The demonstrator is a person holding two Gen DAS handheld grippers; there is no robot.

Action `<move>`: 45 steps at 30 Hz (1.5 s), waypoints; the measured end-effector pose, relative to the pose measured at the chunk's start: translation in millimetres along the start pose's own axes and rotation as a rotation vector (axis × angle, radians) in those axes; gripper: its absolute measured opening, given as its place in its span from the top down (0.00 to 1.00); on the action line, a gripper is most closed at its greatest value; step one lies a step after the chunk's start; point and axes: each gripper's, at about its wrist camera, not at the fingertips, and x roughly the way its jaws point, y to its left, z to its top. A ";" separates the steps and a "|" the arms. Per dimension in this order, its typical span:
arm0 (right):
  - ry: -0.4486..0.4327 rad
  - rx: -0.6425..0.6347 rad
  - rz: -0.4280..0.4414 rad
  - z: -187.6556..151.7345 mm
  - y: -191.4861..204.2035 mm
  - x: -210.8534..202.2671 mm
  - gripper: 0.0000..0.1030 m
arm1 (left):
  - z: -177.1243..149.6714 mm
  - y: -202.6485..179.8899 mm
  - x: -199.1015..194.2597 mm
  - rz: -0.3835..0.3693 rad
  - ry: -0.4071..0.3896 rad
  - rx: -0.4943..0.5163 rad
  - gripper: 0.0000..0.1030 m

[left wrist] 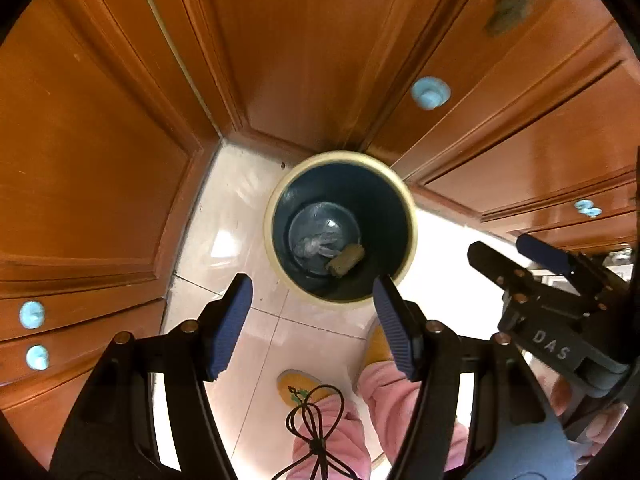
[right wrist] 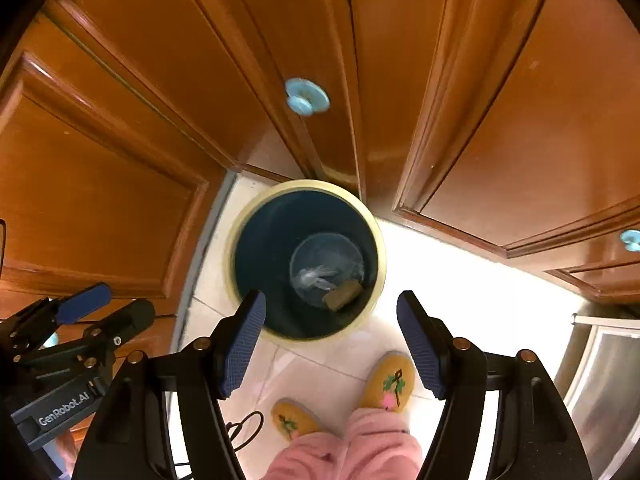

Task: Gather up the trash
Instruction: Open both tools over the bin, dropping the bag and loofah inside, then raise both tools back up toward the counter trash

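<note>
Both tongs gape empty above the bin (left wrist: 340, 226) — left tongs (left wrist: 312, 322), right tongs (right wrist: 331, 334); its rim stands near the cabinet base; open floor (left wrist: 240, 216) alongside.

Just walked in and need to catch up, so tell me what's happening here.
A person in pink trousers and yellow slippers holds two tongs above a dark bin on the tiled floor by wooden cabinets. Both the left tongs and right tongs are open and empty. A brown lump and crumpled clear plastic lie in the bin's bottom.
</note>
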 end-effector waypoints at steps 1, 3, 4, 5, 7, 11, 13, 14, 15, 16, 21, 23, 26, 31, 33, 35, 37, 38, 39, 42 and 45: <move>-0.003 -0.003 0.000 2.9 5.2 -8.7 0.33 | -0.7 -2.2 -14.5 0.003 -0.014 0.003 0.42; -0.008 -0.012 0.007 6.9 23.1 -27.9 0.33 | -2.3 -6.1 -46.4 0.007 -0.038 0.005 0.42; -0.010 -0.019 0.013 7.2 27.2 -42.5 0.33 | -3.8 -9.0 -61.9 0.007 -0.045 0.008 0.42; -0.012 -0.026 0.016 7.2 30.6 -57.7 0.33 | -4.6 -10.8 -77.7 0.006 -0.053 0.015 0.42; -0.023 -0.037 0.012 6.7 40.5 -88.7 0.33 | -6.4 -14.9 -112.1 0.006 -0.076 0.026 0.42; -0.055 -0.042 0.022 7.6 57.6 -155.6 0.33 | -13.9 -17.9 -191.7 -0.014 -0.141 0.026 0.42; -0.080 -0.048 0.026 9.7 66.3 -193.4 0.33 | -17.1 -17.7 -229.4 -0.028 -0.167 0.025 0.42; -0.095 -0.053 0.029 10.4 71.2 -212.8 0.33 | -19.2 -17.1 -250.6 -0.034 -0.189 0.027 0.42; -0.113 -0.058 0.031 11.2 75.6 -233.8 0.33 | -20.5 -16.1 -268.3 -0.031 -0.212 0.032 0.42; -0.135 -0.061 0.031 11.7 80.1 -255.0 0.33 | -22.4 -15.6 -287.4 -0.024 -0.240 0.039 0.42; -0.261 -0.070 0.054 10.1 100.3 -359.0 0.26 | -28.8 -10.0 -372.4 0.014 -0.359 0.061 0.42; -0.313 -0.072 0.052 9.2 103.4 -394.3 0.21 | -26.4 -0.5 -403.3 0.007 -0.403 0.042 0.42; -0.381 -0.081 0.051 9.1 112.3 -448.3 0.21 | -23.1 10.2 -446.1 -0.021 -0.470 0.018 0.42; -0.481 -0.075 0.087 6.9 119.8 -523.4 0.18 | -18.1 14.8 -505.3 -0.025 -0.589 0.033 0.42; -0.501 -0.074 0.102 8.0 122.9 -558.1 0.17 | -17.1 14.1 -524.0 -0.032 -0.622 0.043 0.42; -0.525 -0.076 0.099 10.4 125.4 -587.7 0.16 | -12.7 11.6 -541.1 -0.052 -0.632 0.052 0.41; -0.542 -0.073 0.098 16.1 122.4 -602.9 0.16 | -5.5 9.4 -560.0 -0.077 -0.632 0.055 0.37; -0.549 -0.072 0.102 20.3 121.5 -611.5 0.16 | -2.2 8.5 -567.9 -0.085 -0.633 0.058 0.32; -0.555 -0.071 0.105 24.7 119.9 -620.2 0.15 | 2.5 7.6 -574.8 -0.087 -0.637 0.062 0.30; -0.579 -0.070 0.112 44.5 110.7 -630.9 0.15 | 20.5 2.5 -592.0 -0.098 -0.673 0.068 0.25; -0.606 -0.076 0.117 74.8 102.5 -628.8 0.14 | 42.9 -5.1 -602.1 -0.081 -0.705 0.070 0.25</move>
